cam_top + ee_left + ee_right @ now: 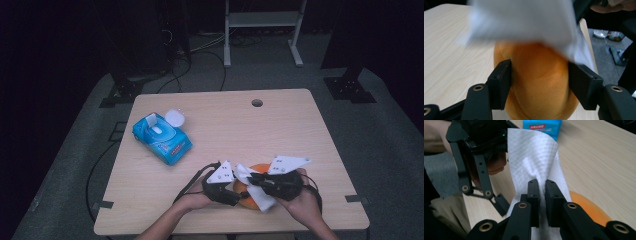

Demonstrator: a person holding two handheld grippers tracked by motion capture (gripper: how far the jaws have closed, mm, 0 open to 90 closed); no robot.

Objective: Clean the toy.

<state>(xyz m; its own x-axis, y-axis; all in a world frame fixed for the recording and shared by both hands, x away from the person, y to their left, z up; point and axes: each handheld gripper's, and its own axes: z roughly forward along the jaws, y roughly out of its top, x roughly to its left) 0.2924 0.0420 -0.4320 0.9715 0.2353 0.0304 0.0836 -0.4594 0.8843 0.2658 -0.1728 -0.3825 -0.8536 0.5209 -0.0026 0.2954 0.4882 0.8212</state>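
Wipe (534,167) pinched in R claw (542,195), draped over orange toy (536,80) clamped by L claw (539,82).

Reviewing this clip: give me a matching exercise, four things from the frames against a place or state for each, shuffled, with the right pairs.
Things:
1. orange object
2. white wipe
3. blue wipes pack
4. round hole

States:
A. lid flipped open, table's left part
B. pinched by the right gripper
C. clamped between the left gripper's jaws
D. in the tabletop near the far edge

Pairs: 1-C, 2-B, 3-A, 4-D
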